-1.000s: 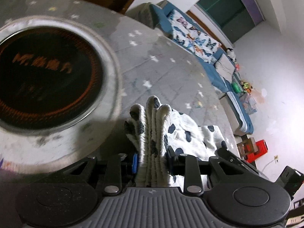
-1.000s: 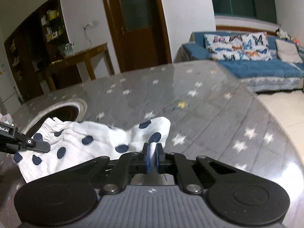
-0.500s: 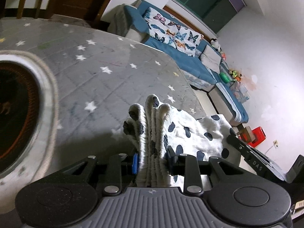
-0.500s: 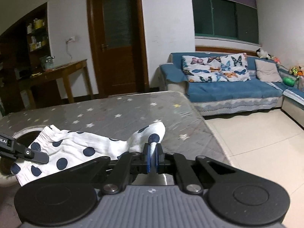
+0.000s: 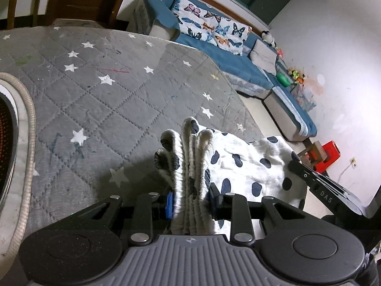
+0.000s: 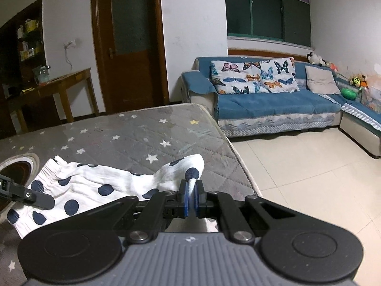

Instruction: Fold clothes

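Both grippers clamped on the polka-dot shorts, dragged toward the near right edge of the table

The left gripper (image 5: 190,200) pinches the bunched elastic waistband of the white polka-dot shorts (image 5: 240,159); the right gripper (image 6: 190,199) has its jaws nearly closed on a thin corner of cloth. Compared to a second ago, the round burner (image 5: 9,128) has slid almost out on the left, and the star-patterned table cover (image 6: 133,140) edge and floor are now in view beside the shorts.
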`<state>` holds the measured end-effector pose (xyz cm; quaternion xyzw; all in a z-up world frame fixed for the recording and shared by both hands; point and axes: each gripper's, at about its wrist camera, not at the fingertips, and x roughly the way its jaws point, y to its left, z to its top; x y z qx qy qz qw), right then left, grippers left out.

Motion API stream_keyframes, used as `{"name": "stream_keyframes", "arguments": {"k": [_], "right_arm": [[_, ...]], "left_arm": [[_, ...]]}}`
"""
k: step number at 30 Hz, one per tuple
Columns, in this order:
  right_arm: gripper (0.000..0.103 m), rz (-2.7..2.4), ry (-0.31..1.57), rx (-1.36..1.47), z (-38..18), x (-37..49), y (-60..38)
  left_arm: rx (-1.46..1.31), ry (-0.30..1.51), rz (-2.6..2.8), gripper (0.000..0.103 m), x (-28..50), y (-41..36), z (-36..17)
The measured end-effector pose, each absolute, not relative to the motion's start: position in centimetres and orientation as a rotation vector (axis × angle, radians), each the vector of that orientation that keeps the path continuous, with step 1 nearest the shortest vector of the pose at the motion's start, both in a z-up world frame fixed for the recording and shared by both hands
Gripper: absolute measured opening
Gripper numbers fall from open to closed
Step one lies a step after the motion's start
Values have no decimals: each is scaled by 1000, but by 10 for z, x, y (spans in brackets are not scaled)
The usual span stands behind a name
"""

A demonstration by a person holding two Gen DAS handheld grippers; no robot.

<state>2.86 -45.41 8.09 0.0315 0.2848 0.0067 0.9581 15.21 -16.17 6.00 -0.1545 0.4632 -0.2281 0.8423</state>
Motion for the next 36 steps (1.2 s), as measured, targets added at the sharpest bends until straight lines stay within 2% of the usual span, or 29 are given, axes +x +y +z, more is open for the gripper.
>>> {"name": "stream_keyframes", "arguments": {"k": [11, 21, 26, 36], "right_arm": [[5, 12, 613, 65, 67, 35, -456], [13, -11, 622, 50, 66, 38, -456], [14, 12, 622, 60, 66, 39, -453], [23, 73, 662, 84, 57, 52, -435]], "left_arm": [[-276, 993, -448, 35, 149, -168, 52], [-234, 979, -437, 37, 144, -172, 56], [-220, 968, -430, 42, 142, -172, 57], [-194, 942, -424, 50, 140, -171, 60]]}}
